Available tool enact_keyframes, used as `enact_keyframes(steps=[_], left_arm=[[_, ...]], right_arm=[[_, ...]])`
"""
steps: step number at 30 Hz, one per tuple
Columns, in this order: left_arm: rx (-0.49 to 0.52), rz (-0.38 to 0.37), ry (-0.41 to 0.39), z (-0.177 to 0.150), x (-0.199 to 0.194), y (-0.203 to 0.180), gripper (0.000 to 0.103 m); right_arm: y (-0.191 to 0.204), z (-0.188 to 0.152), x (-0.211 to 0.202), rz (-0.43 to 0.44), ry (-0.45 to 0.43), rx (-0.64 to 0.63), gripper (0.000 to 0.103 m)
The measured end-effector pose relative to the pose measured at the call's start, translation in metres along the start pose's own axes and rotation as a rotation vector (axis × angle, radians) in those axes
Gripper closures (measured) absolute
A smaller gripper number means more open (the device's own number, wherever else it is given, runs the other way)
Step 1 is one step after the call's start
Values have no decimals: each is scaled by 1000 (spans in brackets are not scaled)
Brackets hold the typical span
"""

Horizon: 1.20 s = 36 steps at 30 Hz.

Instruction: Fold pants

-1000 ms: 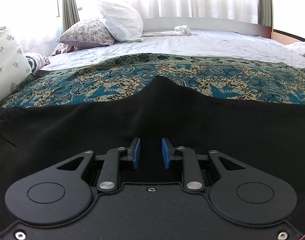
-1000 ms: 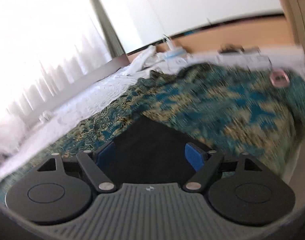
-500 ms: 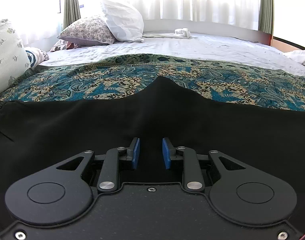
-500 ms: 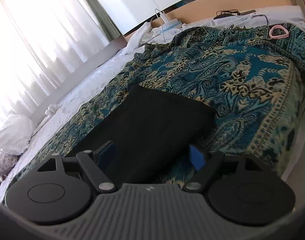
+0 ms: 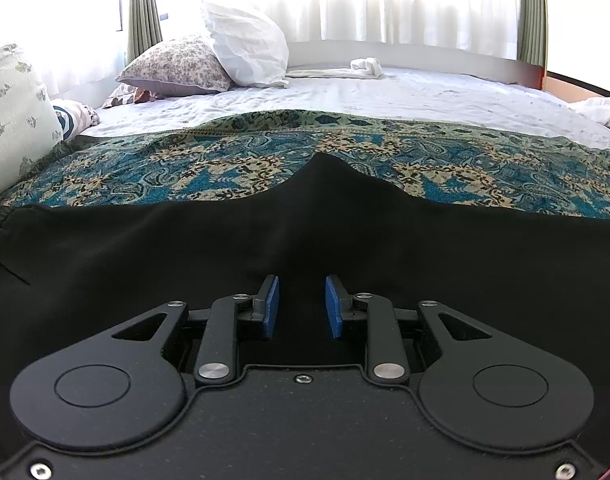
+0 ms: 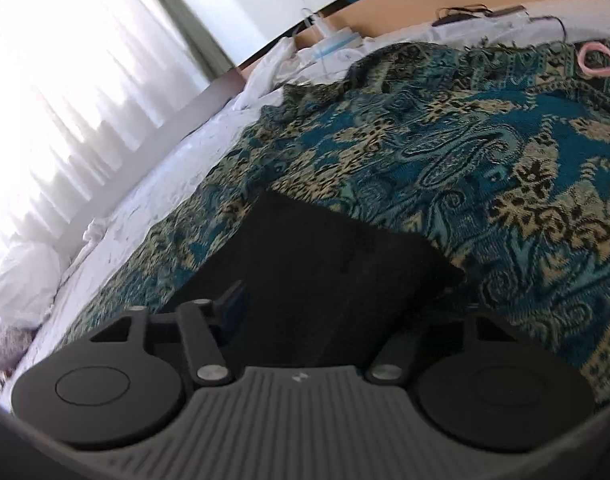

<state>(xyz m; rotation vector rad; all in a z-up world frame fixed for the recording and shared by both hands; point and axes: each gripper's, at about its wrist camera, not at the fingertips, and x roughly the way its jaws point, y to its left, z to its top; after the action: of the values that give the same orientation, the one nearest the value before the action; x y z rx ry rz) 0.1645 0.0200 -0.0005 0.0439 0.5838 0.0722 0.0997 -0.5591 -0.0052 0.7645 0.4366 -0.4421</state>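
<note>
The black pants of soft, matte cloth (image 5: pixel 185 264) lay spread flat on the teal-and-cream paisley woven bedspread (image 5: pixel 233 168), with the long axis running side to side across the left wrist view: a gathered waistband edge at the far left, a pointed crotch peak in the middle, and the cloth running out of frame to the right. In the right wrist view the same garment (image 6: pixel 325 280) ended in a squared leg end that pointed away and up-right toward the bedspread (image 6: pixel 505 152), so the hem lay just ahead of that gripper, slightly to the right of its centre line. The right gripper (image 6: pixel 317 312) was therefore the nearer one to the free leg end; its jaws had just been closing, black cloth sat between them, but its right fingertip was lost in blur and dark cloth, so I could not tell whether the pads had bitten. The left gripper (image 5: pixel 301 306) sat low over the middle of the pants, its blue pads (image 5: pixel 271 306) standing narrowly apart with only flat cloth showing in the gap, apparently unpinched. As I judged it, the coming fold hinged on carrying the leg end along the long axis toward the waistband. Beyond lay a white sheet (image 5: pixel 385 96) and a floral pillow (image 5: pixel 177 66).
</note>
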Motion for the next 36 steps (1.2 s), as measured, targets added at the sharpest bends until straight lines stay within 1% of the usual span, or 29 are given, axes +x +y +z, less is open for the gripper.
enact_keyframes(steps=[1, 2, 3, 4, 5, 7, 8, 10, 11, 12, 13, 15, 17, 18, 19, 20, 21, 23, 25, 26, 27, 28, 29, 30, 32, 36], left_arm=[[-1, 0, 0, 0, 0, 0, 77], [-1, -1, 0, 0, 0, 0, 77], [-3, -2, 0, 0, 0, 0, 77], [-3, -2, 0, 0, 0, 0, 77], [-6, -4, 1, 0, 1, 1, 77], [-20, -13, 7, 2, -1, 2, 76], [-37, -26, 20, 5, -2, 5, 73], [-98, -84, 42, 10, -8, 16, 69], [-125, -113, 43, 10, -13, 23, 69], [-135, -130, 34, 8, -20, 29, 69], [-127, -133, 19, 6, -25, 33, 69], [-94, -117, -18, -2, -36, 42, 69], [-84, -108, -36, -9, -42, 54, 69], [-104, -115, -31, -13, -43, 63, 69], [-132, -129, -18, -16, -43, 73, 71], [-167, -144, -4, -18, -42, 82, 81], [-209, -159, 4, -20, -40, 93, 85], [-272, -176, 9, -24, -39, 109, 86], [-307, -207, 11, -27, -37, 119, 86], [-316, -217, 10, -29, -35, 122, 86], [-326, -228, 9, -31, -34, 124, 86], [-331, -235, 8, -32, -33, 125, 86], [-335, -243, 6, -33, -32, 126, 85], [-339, -248, 4, -34, -31, 128, 85], [-341, -253, 0, -35, -31, 128, 85], [-348, -257, -7, -37, -30, 127, 85]], right_arm=[[-2, 1, 1, -5, 0, 16, 54], [-3, 3, 1, -13, 4, 32, 66], [-5, 5, 2, -27, 8, 46, 73], [-7, 6, 1, -41, 12, 55, 86], [-8, 7, 1, -58, 17, 65, 93], [-6, 10, -2, -77, 21, 71, 96], [1, 12, -4, -105, 15, 53, 97], [26, 13, -7, -170, -9, -30, 97], [44, 13, -8, -186, -24, -86, 97], [68, 11, -8, -180, -35, -144, 97], [91, 7, -7, -160, -35, -194, 97], [146, -10, -5, -94, -24, -310, 97], [215, -48, -2, -4, 7, -486, 97], [245, -73, -3, 43, 28, -575, 97], [278, -106, -3, 102, 63, -680, 97], [304, -138, -5, 165, 108, -772, 97], [327, -174, -8, 231, 163, -866, 97], [356, -236, -16, 329, 236, -1021, 97], [371, -288, -27, 396, 285, -1144, 97], [374, -307, -32, 415, 299, -1190, 97], [375, -322, -39, 417, 282, -1230, 97], [374, -334, -47, 413, 237, -1279, 97], [374, -343, -54, 403, 195, -1329, 96], [374, -347, -58, 396, 179, -1353, 96], [372, -351, -66, 393, 176, -1368, 93], [363, -355, -79, 394, 163, -1389, 93]])
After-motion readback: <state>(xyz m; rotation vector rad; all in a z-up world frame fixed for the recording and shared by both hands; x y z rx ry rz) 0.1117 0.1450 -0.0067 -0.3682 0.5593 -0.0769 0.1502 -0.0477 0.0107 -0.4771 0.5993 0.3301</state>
